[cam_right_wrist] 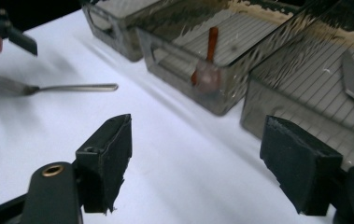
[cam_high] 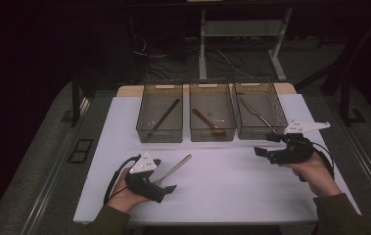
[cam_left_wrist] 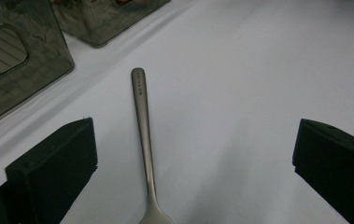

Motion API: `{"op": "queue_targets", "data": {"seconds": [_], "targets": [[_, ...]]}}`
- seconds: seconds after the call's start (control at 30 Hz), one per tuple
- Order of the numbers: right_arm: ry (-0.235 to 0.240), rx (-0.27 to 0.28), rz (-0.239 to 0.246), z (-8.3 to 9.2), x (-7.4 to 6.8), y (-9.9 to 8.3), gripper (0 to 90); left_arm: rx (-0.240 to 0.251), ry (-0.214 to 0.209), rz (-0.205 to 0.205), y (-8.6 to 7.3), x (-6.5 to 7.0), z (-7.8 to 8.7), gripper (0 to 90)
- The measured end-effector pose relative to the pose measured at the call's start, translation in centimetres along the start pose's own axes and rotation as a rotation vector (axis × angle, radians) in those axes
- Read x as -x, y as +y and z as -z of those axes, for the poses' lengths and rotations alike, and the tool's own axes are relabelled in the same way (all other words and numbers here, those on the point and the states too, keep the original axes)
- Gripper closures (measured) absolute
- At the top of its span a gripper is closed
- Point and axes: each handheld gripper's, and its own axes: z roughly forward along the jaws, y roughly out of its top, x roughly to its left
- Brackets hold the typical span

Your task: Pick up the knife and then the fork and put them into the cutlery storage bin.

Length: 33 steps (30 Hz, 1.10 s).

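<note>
A metal utensil (cam_high: 174, 169) lies on the white table (cam_high: 232, 186), its handle pointing toward the bins and its head near my left gripper (cam_high: 166, 176). In the left gripper view the handle (cam_left_wrist: 143, 126) runs up between the two jaws, which stand wide apart and touch nothing; this left gripper (cam_left_wrist: 193, 140) is open. My right gripper (cam_high: 265, 144) hovers just in front of the right bin (cam_high: 251, 133), tilted toward the left. Its jaws are apart with only bare table between them, so the right gripper (cam_right_wrist: 198, 135) is open. From there the utensil (cam_right_wrist: 72, 87) lies far off.
Three smoky clear bins stand in a row at the back. The left bin (cam_high: 159, 136) holds a black stick (cam_high: 164, 117), the middle bin (cam_high: 212, 136) a brown wooden spoon (cam_high: 207, 122), the right one a steel knife-like piece (cam_high: 254, 112). Dark floor surrounds the table.
</note>
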Motion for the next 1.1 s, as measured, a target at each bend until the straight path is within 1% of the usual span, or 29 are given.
{"op": "queue_targets", "data": {"seconds": [0.07, 0.17, 0.27, 0.3, 0.33, 0.4, 0.47, 0.5, 0.53, 0.57, 0.6, 0.67, 0.73, 0.83, 0.9, 0.93, 0.97, 1.0, 1.03, 1.1], "targets": [[0.0, -0.008, 0.005, -0.3, -0.5, -1.0, 23.6, -0.005, 0.007, -0.004, 0.0, -0.1, 0.0, 0.0], [-0.015, -0.024, 0.012, -0.8, -1.1, -2.7, 22.1, -0.008, 0.018, -0.004, 0.1, -0.2, 0.2, 3.5], [-0.004, -0.045, -0.002, -1.3, -1.5, -4.4, 21.3, -0.009, 0.029, -0.003, 0.3, -0.4, 0.4, 9.0], [-0.001, -0.059, 0.003, -1.5, -1.7, -4.9, 20.6, -0.012, 0.036, -0.001, 0.4, -0.5, 0.4, 12.5], [-0.005, -0.073, 0.008, -1.6, -1.8, -5.3, 20.6, -0.022, 0.043, 0.0, 0.5, -0.7, 0.4, 17.9], [-0.004, -0.089, 0.004, -1.7, -2.1, -6.1, 20.5, -0.037, 0.051, 0.009, 0.8, -1.2, 0.3, 27.8], [0.007, -0.103, 0.004, -1.8, -2.5, -6.7, 20.5, -0.044, 0.051, 0.027, 1.1, -1.9, 0.0, 43.7], [0.011, -0.11, 0.01, -1.8, -2.7, -6.9, 20.5, -0.047, 0.052, 0.04, 1.2, -2.3, -0.3, 48.6], [0.014, -0.113, 0.017, -1.8, -2.8, -7.1, 20.5, -0.055, 0.046, 0.06, 1.2, -2.6, -0.6, 54.2], [0.018, -0.116, 0.019, -1.7, -3.0, -7.2, 20.5, -0.067, 0.037, 0.081, 1.3, -2.9, -1.0, 57.8], [0.016, -0.118, 0.02, -1.7, -3.1, -7.3, 20.5, -0.086, 0.034, 0.088, 1.2, -3.0, -1.4, 58.3], [0.017, -0.117, 0.028, -1.7, -3.3, -7.3, 20.5, -0.136, 0.025, 0.076, 1.1, -3.1, -2.0, 60.6], [0.018, -0.114, 0.025, -1.7, -3.3, -7.3, 20.5, -0.18, 0.028, 0.068, 0.9, -2.9, -2.5, 63.7], [0.017, -0.113, 0.024, -1.7, -3.2, -7.3, 20.5, -0.211, 0.019, 0.053, 0.7, -2.6, -2.9, 68.4], [0.015, -0.111, 0.025, -1.6, -3.2, -7.3, 20.5, -0.247, 0.034, 0.046, 0.5, -2.5, -3.1, 71.1], [0.014, -0.108, 0.026, -1.6, -3.2, -7.2, 20.5, -0.252, 0.034, 0.033, 0.5, -2.6, -3.2, 72.2], [0.012, -0.105, 0.028, -1.5, -3.1, -7.2, 20.5, -0.246, 0.036, 0.04, 0.4, -2.5, -3.2, 73.9], [0.011, -0.104, 0.027, -1.5, -3.1, -7.2, 20.5, -0.251, 0.038, 0.035, 0.4, -2.6, -3.1, 77.0], [0.011, -0.102, 0.026, -1.5, -3.1, -7.2, 20.5, -0.25, 0.04, 0.044, 0.3, -2.5, -3.1, 80.2], [0.01, -0.098, 0.024, -1.5, -3.1, -7.2, 20.5, -0.251, 0.041, 0.044, 0.3, -2.5, -3.1, 82.8]]}}
